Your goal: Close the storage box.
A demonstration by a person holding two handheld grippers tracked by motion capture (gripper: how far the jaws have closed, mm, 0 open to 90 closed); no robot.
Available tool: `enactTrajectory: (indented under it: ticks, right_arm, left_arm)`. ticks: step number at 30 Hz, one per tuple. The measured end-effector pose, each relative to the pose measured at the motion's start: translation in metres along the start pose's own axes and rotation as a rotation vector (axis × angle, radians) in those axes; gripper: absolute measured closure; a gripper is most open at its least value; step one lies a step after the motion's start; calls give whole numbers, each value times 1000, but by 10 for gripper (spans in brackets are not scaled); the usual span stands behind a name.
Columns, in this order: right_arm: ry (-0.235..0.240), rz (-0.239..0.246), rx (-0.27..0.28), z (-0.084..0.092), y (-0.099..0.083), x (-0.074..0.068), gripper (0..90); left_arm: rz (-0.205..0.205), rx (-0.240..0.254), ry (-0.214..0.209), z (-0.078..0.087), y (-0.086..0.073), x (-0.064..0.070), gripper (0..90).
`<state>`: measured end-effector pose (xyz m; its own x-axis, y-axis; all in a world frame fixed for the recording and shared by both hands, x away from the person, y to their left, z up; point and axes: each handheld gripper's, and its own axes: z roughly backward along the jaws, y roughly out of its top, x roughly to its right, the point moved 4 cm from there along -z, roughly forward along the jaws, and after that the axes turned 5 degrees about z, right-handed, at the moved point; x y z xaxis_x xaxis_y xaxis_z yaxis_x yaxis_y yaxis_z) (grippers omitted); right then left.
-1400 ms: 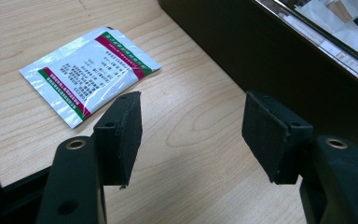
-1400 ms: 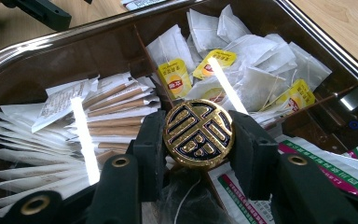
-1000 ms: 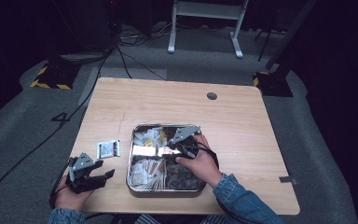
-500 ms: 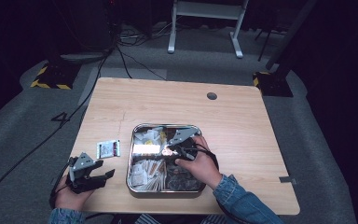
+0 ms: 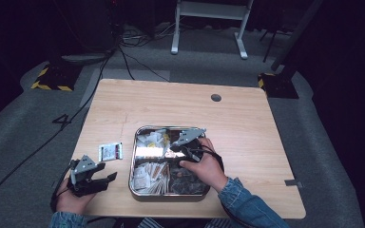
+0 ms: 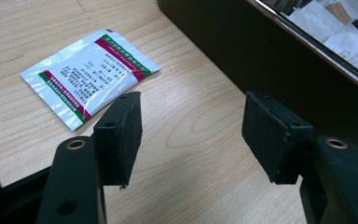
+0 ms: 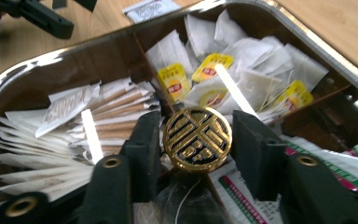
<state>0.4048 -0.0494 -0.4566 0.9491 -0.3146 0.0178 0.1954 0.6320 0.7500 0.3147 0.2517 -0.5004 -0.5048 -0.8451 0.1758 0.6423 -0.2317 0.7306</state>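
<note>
Gold, round and embossed, a black disc sits between my right claw's pads over the steel tray; its jaws have just been opening, right pad slightly clear. Yellow-tagged teabags lie beyond, print unreadable. My left claw rests wide open near a green-and-red-edged sachet on the desk.

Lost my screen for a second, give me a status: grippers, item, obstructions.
Right gripper over the tray, jaws just been opening, round gold-and-black token between them. Left gripper open, idle on table by sachet. Nothing blocking.
</note>
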Motion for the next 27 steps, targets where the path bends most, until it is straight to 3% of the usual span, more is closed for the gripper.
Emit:
enactTrajectory:
  ticks: [5,10,18,27]
  right_arm:
    - [4,-15,48,12,4,3,399]
    - [7,-47,100,34,4,10,384]
    - [-50,-90,172,79,-7,27,379]
    - [-117,-141,206,111,-21,47,372]
  left_arm:
    - [-4,5,2,2,-1,0,384]
    - [6,24,9,9,-7,1,385]
    - [12,28,18,15,-11,2,384]
    - [11,33,13,16,-10,2,385]
